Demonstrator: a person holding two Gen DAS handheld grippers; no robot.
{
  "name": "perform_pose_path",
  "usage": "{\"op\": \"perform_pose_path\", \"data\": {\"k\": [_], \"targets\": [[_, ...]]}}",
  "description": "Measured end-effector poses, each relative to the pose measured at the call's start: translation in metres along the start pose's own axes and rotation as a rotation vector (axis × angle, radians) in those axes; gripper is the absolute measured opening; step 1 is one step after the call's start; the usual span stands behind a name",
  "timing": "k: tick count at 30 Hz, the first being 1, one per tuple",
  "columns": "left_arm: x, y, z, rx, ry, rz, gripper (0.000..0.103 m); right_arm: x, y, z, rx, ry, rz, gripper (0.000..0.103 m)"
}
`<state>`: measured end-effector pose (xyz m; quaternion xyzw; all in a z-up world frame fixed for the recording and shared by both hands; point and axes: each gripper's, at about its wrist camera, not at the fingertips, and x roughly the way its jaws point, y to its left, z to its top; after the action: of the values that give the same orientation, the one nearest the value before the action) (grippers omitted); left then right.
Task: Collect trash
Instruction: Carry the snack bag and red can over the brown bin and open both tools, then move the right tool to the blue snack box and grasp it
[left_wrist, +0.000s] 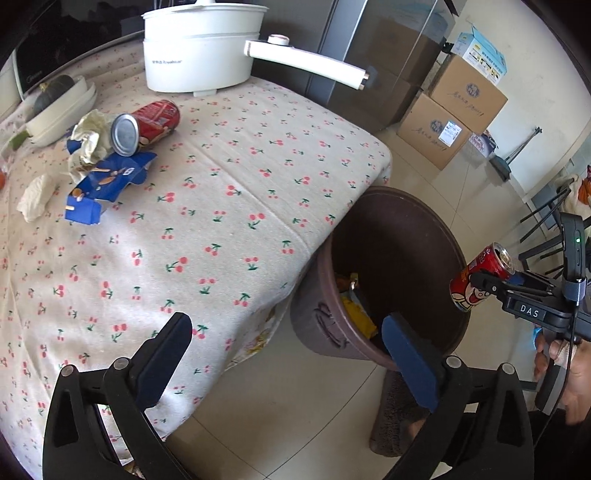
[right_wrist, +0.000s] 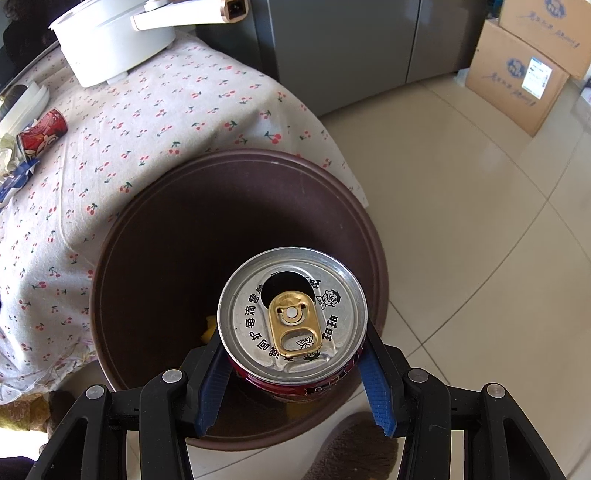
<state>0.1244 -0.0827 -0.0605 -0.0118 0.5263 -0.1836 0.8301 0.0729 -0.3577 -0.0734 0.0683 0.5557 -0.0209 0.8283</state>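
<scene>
My right gripper is shut on a red drink can with a silver top and gold tab, held above the open brown bin. The left wrist view shows that can at the bin's right rim. My left gripper is open and empty, over the table edge and the bin. On the cherry-print tablecloth lie a second red can, crumpled paper, a torn blue carton and a white tissue. Yellow trash lies inside the bin.
A white electric pot with a long handle stands at the table's back. A white dish sits at the far left. Cardboard boxes are stacked on the tiled floor by a grey cabinet. A brown mat lies by the bin.
</scene>
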Motion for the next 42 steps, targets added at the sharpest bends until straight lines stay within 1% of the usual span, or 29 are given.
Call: {"op": "perform_pose_path", "data": {"k": [9,18,20,21,22,25,29,34,42], "targets": [[-0.022,0.037,-0.009,-0.03,-0.017,0.054,0.103,0.022,0.026,0.004,-0.039,0.048,-0.036,0.056],[-0.04,0.067,-0.017,-0.054,-0.037,0.08,0.103,0.036,0.038,0.008,-0.038,0.081,-0.073,0.056],[-0.043,0.074,-0.018,-0.062,-0.042,0.085,0.103,0.038,0.041,0.01,-0.035,0.088,-0.078,0.06],[-0.044,0.077,-0.019,-0.065,-0.043,0.087,0.103,0.038,0.043,0.011,-0.037,0.085,-0.076,0.067],[-0.046,0.08,-0.019,-0.069,-0.045,0.09,0.103,0.037,0.046,0.012,-0.039,0.08,-0.077,0.07],[-0.049,0.091,-0.021,-0.085,-0.048,0.095,0.103,0.034,0.058,0.014,-0.068,0.068,-0.085,0.074],[-0.053,0.104,-0.024,-0.108,-0.05,0.102,0.103,0.031,0.08,0.018,-0.123,0.05,-0.092,0.076],[-0.063,0.124,-0.026,-0.151,-0.067,0.095,0.103,0.026,0.112,0.022,-0.178,0.033,-0.072,0.076],[-0.085,0.166,-0.033,-0.247,-0.119,0.137,0.103,0.009,0.172,0.037,-0.236,-0.029,0.006,0.077]]}}
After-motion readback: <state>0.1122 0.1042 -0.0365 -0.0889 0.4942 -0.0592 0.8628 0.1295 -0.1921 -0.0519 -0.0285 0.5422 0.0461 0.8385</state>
